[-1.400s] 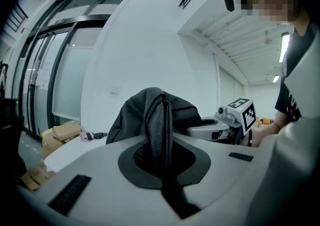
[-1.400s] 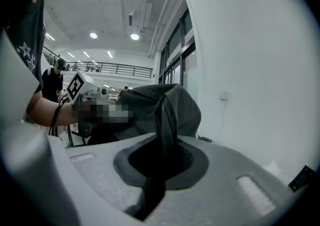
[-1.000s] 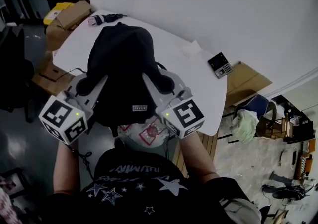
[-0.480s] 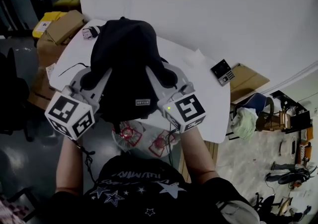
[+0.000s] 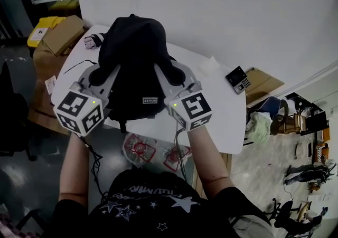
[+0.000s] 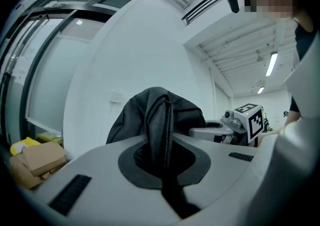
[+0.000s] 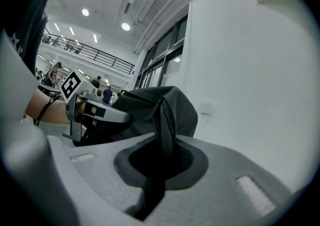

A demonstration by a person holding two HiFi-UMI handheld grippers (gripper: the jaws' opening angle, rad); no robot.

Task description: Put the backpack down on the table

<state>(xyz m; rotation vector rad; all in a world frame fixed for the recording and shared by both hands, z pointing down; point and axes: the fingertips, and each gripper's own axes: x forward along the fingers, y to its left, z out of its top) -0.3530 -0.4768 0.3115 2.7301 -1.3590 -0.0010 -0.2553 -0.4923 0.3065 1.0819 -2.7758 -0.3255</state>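
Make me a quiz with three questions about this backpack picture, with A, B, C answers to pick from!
1. Where is the small keypad device?
A. on the white table, to the right of the backpack
B. on the floor
C. on top of the backpack

2. What colour is the backpack?
A. red
B. black
C. yellow

3. What are the left gripper and the right gripper doing?
A. both are open and empty
B. each is shut on a backpack strap
C. only the left one holds a strap

Answers:
1 A: the head view shows it lying on the tabletop near the right edge.
2 B: it looks black in all three views.
3 B: each gripper view shows a strap pinched between closed jaws.
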